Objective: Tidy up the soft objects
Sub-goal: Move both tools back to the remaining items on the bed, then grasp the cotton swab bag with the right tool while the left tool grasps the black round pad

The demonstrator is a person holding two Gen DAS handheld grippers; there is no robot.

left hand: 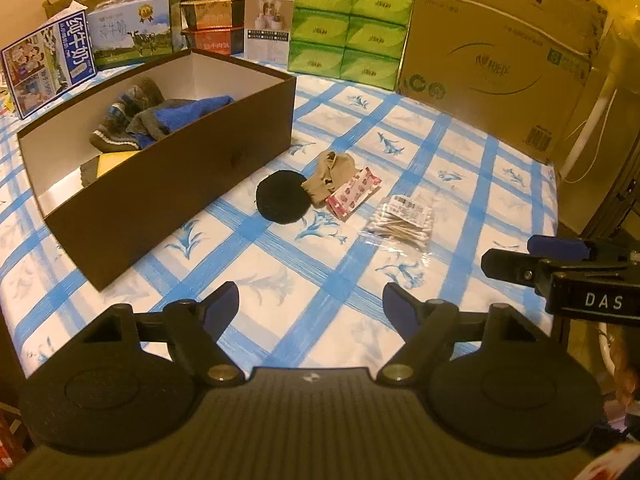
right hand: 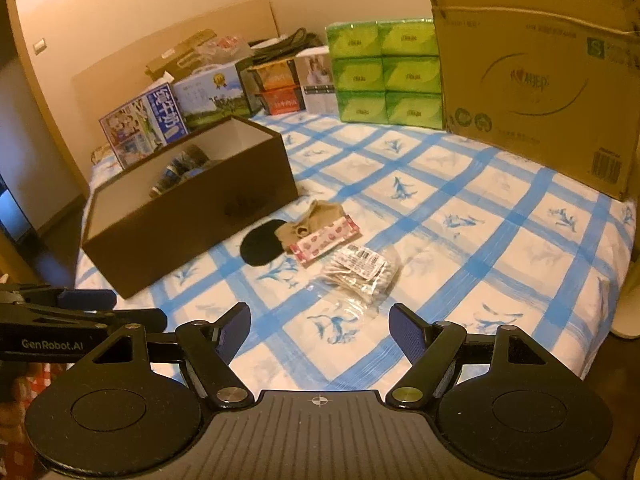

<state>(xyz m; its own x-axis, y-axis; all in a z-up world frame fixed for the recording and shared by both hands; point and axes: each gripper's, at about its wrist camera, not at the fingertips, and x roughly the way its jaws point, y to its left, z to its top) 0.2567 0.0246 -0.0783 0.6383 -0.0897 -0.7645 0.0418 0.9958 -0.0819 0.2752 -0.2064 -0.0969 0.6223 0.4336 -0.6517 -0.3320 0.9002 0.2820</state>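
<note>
Beige sock (right hand: pixel 316 222) lies well beyond right claw (right hand: pixel 320 330).

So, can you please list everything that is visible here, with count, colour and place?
Dark brown cardboard box: one, open, left on the bed.
Blue and grey socks: a pile, inside the box.
Black round fabric pad: one, beside the box.
Beige crumpled stocking: one, touching the pad.
Pink patterned flat packet: one, beside the stocking.
Clear bag of cotton swabs: one, nearest the fingers.
Green tissue packs: six, stacked at the back.
Large tan carton: one, back right.
Blue checked bedsheet: under everything.
Left gripper: black, fingers open.
Right gripper: black, fingers open.
</note>
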